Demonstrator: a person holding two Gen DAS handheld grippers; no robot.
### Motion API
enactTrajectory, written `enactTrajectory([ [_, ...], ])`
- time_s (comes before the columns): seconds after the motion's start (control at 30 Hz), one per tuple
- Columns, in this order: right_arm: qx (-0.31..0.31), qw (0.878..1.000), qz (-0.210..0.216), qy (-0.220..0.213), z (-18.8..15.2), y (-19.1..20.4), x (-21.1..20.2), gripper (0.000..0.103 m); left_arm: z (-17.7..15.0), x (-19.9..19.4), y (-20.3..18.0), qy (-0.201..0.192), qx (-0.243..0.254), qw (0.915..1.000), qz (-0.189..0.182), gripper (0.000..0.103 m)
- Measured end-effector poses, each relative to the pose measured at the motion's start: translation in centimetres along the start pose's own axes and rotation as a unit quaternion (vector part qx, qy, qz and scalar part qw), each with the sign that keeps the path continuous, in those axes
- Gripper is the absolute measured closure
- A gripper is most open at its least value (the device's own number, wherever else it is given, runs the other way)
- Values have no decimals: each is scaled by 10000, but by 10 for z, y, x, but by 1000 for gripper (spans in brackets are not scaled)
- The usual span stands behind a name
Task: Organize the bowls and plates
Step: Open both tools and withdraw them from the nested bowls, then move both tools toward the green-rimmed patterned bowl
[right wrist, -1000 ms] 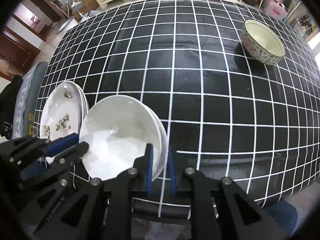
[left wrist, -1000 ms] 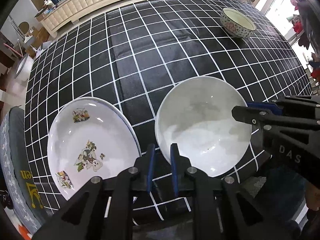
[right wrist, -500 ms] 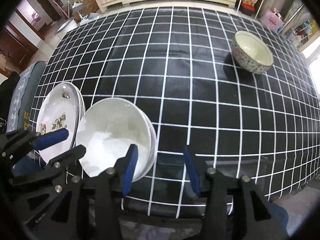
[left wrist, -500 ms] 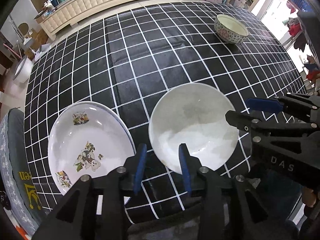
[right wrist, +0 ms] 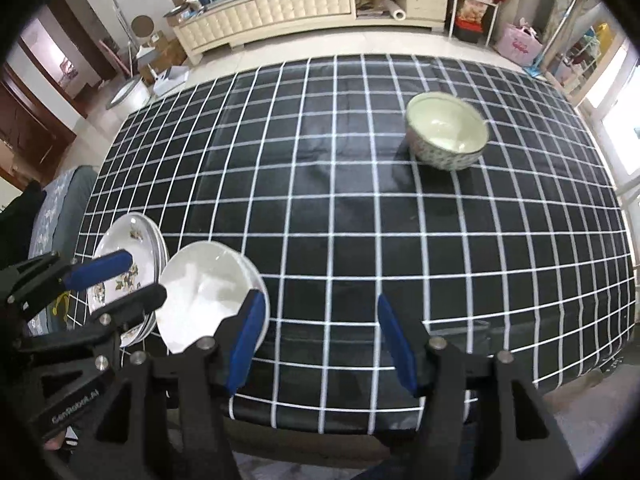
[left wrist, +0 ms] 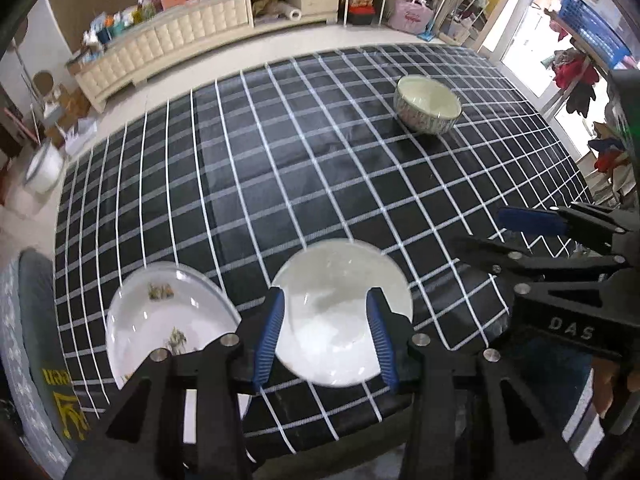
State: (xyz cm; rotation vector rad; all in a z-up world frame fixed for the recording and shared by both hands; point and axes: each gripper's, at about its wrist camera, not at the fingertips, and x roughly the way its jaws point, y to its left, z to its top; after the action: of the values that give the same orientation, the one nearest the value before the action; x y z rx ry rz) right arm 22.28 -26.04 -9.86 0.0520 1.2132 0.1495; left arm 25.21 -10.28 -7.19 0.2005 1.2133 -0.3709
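A stack of plain white deep plates (left wrist: 340, 312) (right wrist: 204, 300) sits near the front edge of the black grid-cloth table (left wrist: 280, 160). To its left lies a stack of decorated plates (left wrist: 160, 320) (right wrist: 132, 240). A patterned bowl (left wrist: 426, 110) (right wrist: 448, 136) stands alone at the far right. My left gripper (left wrist: 325, 300) hovers above the white stack with its jaws opening and the pads off the rim. Over bare cloth just right of that stack is my right gripper (right wrist: 320, 308), its jaws also opening and nothing between them.
A cream sideboard (right wrist: 272, 12) loaded with clutter runs along the far wall. A grey cushioned seat (left wrist: 36, 320) adjoins the table's left side, and a white bucket (left wrist: 42, 168) stands on the floor. The table's front edge lies right under both grippers.
Both grippers went from shut to open and lifted away from the white stack's rim. The white stack stays on the table, and the view now takes in more of the room.
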Motion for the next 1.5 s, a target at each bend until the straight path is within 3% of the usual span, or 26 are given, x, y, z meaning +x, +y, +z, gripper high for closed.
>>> enactTrajectory([
  [0.17,-89,9996,-189,-169,14,-21,-16,40,21,-7,-17,-173,18,9998,-100,63],
  [0.4,-56,9997,-69,-237,37,-51,-25,40,59,-7,-47,-267,299,9992,-80,63],
  [0.63,-43,9976,-158,-678,53,-82,-27,40,96,-1,-69,-347,439,9984,-60,63],
  [0.73,204,9984,-202,-494,60,-99,-18,40,110,7,-75,-363,454,9983,-54,63],
  [0.83,434,9984,-278,-252,69,-114,-9,32,123,17,-82,-294,467,9985,-71,63],
  [0.93,376,9979,-452,-278,78,-122,-4,27,138,30,-89,-184,481,9985,-171,63],
  [1.1,661,9972,-315,-122,92,-146,12,24,161,49,-98,-80,554,9983,-130,63],
  [1.5,855,9957,-178,300,119,-177,59,23,210,111,-92,337,352,9987,-159,63],
])
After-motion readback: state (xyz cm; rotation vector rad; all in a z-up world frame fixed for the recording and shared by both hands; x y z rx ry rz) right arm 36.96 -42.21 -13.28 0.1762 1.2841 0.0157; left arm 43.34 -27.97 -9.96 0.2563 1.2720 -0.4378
